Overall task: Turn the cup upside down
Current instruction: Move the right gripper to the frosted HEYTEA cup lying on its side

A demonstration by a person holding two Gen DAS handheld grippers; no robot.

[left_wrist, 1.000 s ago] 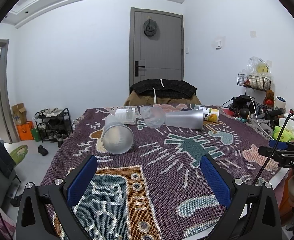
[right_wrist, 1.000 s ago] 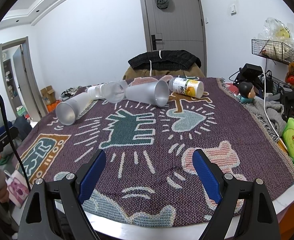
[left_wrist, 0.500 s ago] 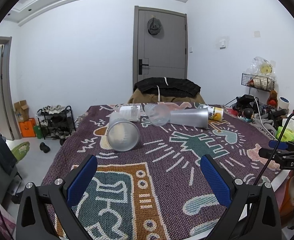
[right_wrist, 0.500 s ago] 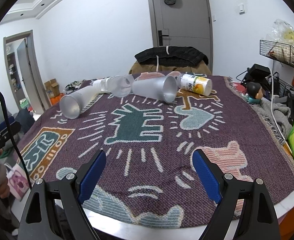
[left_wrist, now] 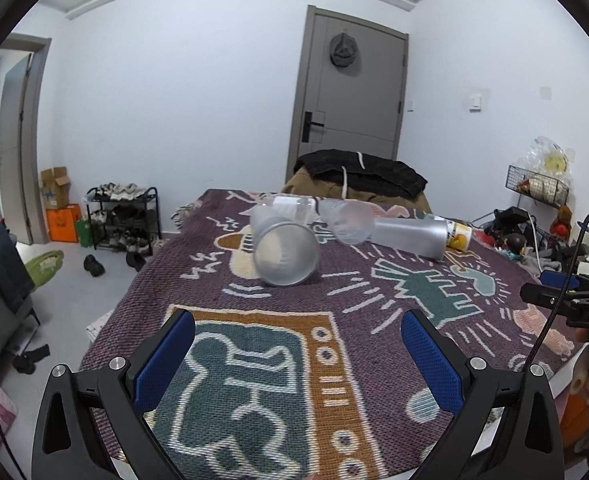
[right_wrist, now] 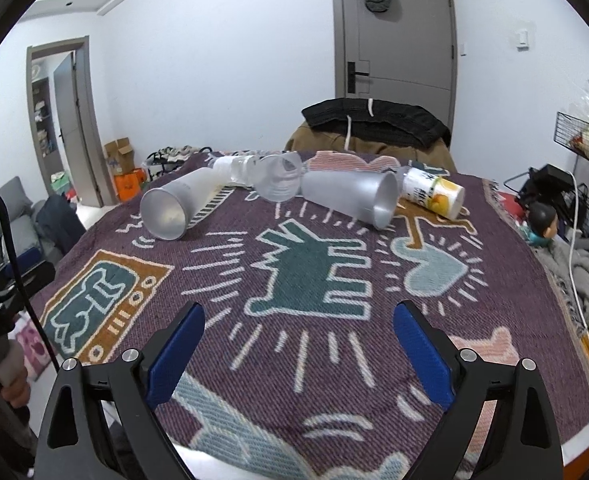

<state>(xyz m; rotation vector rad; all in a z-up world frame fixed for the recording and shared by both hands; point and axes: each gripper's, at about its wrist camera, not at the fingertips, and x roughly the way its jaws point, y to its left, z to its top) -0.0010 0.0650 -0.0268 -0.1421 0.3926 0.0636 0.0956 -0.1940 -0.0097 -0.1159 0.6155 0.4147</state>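
Note:
Two frosted grey cups lie on their sides on the patterned purple blanket (left_wrist: 334, 360). One cup (left_wrist: 284, 250) faces its mouth toward my left gripper; it also shows in the right wrist view (right_wrist: 174, 208). The second cup (right_wrist: 352, 198) lies at mid table, also in the left wrist view (left_wrist: 408, 234). A clear cup (right_wrist: 278, 180) lies between them. My left gripper (left_wrist: 298, 350) is open and empty, well short of the near cup. My right gripper (right_wrist: 298, 340) is open and empty, short of the second cup.
A yellow-labelled can (right_wrist: 434, 196) lies beside the second cup. A clear plastic bottle (right_wrist: 232, 166) lies behind the first cup. Clutter and cables (right_wrist: 554, 216) sit off the right edge. A chair with dark clothes (right_wrist: 374, 124) stands behind the table.
Both grippers have moved forward toward the cups, the left one also swinging left. The cups lie as before. Both grippers stay open.

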